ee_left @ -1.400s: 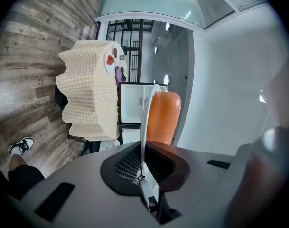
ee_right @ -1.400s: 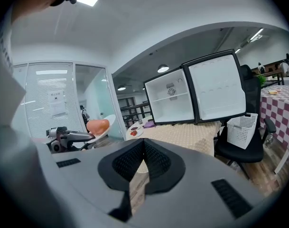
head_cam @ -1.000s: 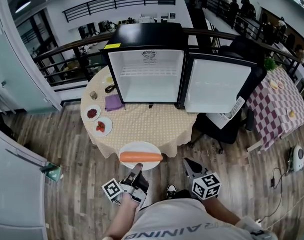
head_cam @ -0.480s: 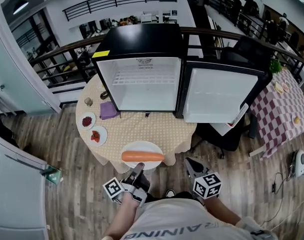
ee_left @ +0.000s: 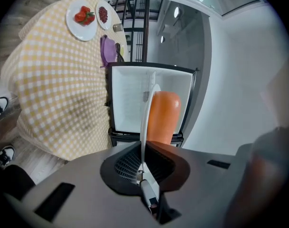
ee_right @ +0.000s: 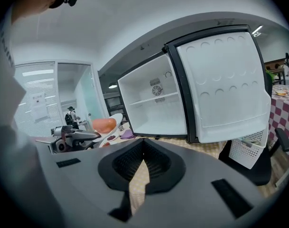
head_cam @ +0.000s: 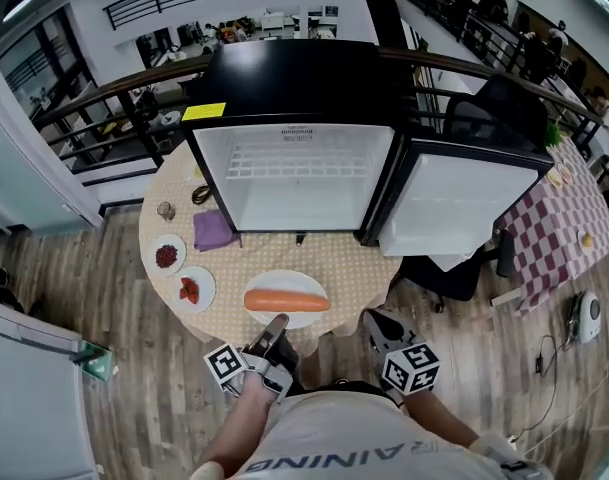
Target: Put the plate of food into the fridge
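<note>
The left claw point(head_cam: 273, 326) is pinching the food plate point(head_cam: 284, 278), six o'clock from the open fridge point(head_cam: 299, 183), not in yet. The right claw point(head_cam: 374, 320) is sitting closed, empty.

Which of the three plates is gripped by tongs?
The big plate with the orange sausage, pinched by the left tongs; both small plates rest on the table.

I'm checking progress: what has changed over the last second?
The left gripper has carried the plate of food forward, from the edge of the table to over it, nearer the fridge. Its grip on the rim, the open door and the idle right gripper stayed as they were.
</note>
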`<state>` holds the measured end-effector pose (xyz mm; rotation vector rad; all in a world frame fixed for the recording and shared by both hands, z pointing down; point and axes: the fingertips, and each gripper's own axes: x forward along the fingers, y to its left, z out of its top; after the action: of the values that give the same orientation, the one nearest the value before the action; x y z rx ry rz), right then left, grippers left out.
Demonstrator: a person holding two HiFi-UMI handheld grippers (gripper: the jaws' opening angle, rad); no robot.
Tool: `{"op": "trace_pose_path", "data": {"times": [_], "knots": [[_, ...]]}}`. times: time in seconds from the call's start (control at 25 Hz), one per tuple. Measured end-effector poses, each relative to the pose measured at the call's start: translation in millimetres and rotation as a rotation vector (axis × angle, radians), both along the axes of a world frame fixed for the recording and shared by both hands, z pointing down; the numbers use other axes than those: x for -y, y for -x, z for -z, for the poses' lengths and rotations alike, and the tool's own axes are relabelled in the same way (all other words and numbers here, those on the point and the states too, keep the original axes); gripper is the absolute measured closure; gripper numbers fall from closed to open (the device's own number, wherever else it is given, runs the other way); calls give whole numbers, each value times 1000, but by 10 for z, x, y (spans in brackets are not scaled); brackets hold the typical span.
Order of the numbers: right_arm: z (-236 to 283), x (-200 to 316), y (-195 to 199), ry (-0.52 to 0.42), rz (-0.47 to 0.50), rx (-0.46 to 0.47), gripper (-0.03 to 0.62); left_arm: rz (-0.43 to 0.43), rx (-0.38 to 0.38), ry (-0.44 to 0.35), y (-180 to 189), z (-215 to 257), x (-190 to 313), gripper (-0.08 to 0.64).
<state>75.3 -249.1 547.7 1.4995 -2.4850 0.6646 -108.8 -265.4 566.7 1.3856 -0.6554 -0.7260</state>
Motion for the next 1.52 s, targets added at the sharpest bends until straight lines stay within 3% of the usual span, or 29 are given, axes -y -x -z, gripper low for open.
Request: {"op": "trace_pose_path", "data": {"times": [0.28, 0.48, 0.88, 1.2, 1.52], "knots": [[75, 261, 336, 5, -91, -27, 572, -125, 14, -14, 127, -61, 574, 535], [-71, 242, 322, 51, -145, -21, 572, -174, 49, -4, 25, -222, 869, 535], [-81, 493, -26, 51, -81, -16, 572, -86, 146, 10, -409, -513, 1708, 535], [-127, 572, -237, 68, -92, -6, 572, -50, 183, 42, -709, -734, 2339, 535], [-154, 658, -329, 83, -99, -12, 572, -44, 252, 145, -910, -1141, 2826, 535]]}}
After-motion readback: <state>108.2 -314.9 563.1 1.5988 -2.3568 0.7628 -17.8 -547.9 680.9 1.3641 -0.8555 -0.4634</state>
